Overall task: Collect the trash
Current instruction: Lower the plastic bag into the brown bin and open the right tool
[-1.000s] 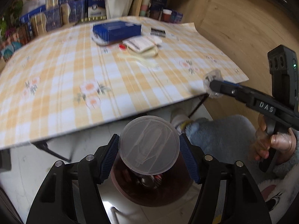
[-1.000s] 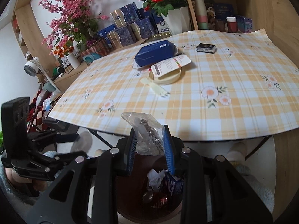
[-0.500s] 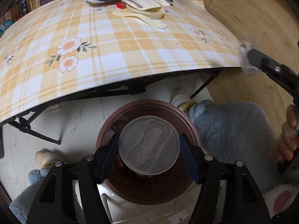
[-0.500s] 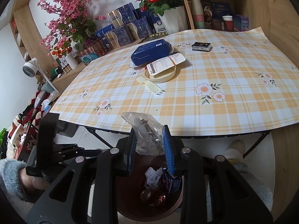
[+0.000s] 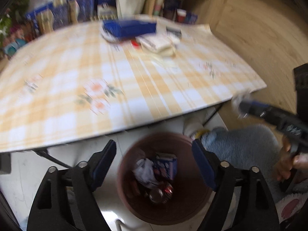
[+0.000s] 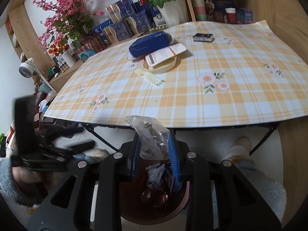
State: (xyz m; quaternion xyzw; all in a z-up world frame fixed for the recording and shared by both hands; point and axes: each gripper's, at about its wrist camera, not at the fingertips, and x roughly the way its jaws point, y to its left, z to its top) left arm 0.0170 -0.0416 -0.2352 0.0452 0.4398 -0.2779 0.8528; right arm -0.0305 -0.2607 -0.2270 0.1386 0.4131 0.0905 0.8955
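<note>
Left tongs [image 5: 154, 163] opening, nothing between pads; clear round lid held half second ago gone, presumably dropped into brown bin [image 5: 194, 209] below, not discernible among trash. Right tongs [image 6: 155, 154] clamped on crumpled clear wrapper [image 6: 152, 138], over bin [image 6: 181, 207]. Next job: release wrapper. Remaining clutter on desk [image 6: 192, 104] at 12 o'clock: blue pack [image 6: 150, 43], cream dish [image 6: 160, 66].

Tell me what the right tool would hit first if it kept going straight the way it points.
Probably the trash in the brown bin. The right tool, shut on a clear plastic wrapper, points down into the bin's mouth with nothing visible in between, though depth is hard to judge.
</note>
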